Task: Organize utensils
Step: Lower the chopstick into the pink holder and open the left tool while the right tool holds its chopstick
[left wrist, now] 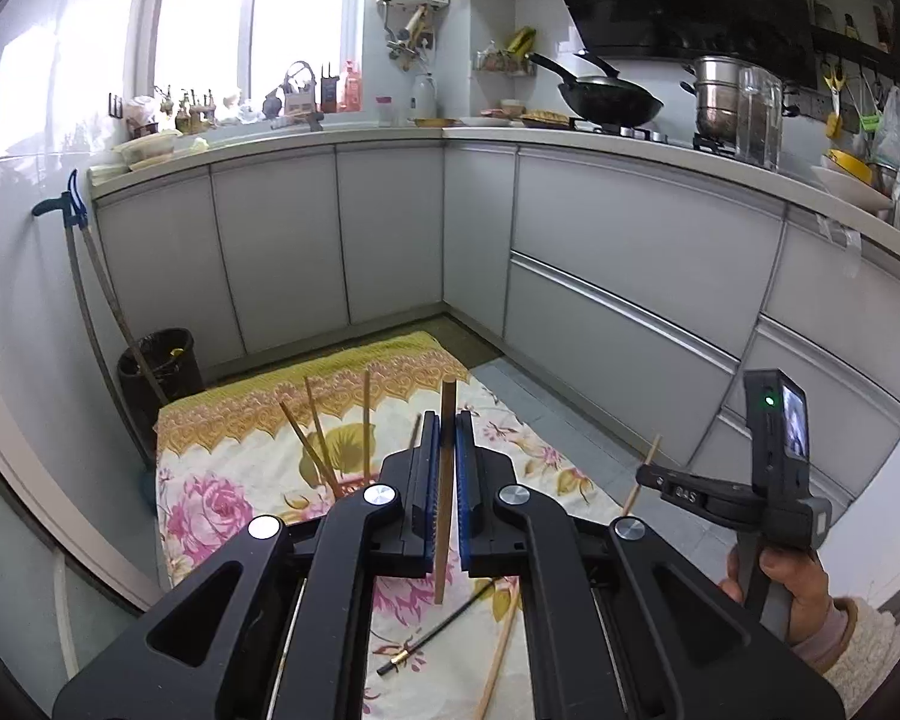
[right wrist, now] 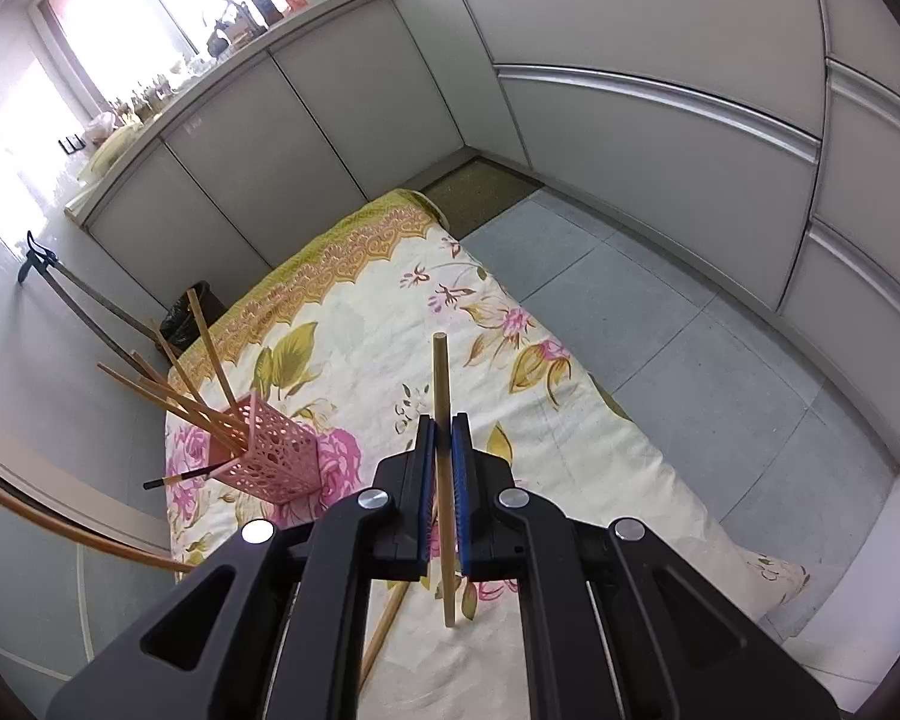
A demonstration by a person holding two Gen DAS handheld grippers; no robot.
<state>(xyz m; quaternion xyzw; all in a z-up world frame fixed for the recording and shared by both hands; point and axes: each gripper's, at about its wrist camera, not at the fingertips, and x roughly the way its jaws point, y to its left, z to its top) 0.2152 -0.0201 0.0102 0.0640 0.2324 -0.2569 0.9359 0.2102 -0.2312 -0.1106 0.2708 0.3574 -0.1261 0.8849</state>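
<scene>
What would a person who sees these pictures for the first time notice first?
First, each hand-held gripper is shut on one wooden chopstick: the left holds its chopstick upright over the flowered cloth, and the right holds another. Next, the pink holder at the cloth's left side, with several chopsticks fanning out of it. Loose ones lie on the cloth below the left gripper.

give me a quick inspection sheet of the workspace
surface: floral cloth covering a low surface.
job's things: pink holder upright on the cloth with several chopsticks in it; loose black chopstick and loose wooden chopstick lying on the cloth.
clutter: nothing seen on the cloth.
grippers: left gripper shut on a wooden chopstick; right gripper shut on another chopstick.
cables: nothing seen.
surroundings: kitchen cabinets, wok on the stove, black bin.
</scene>
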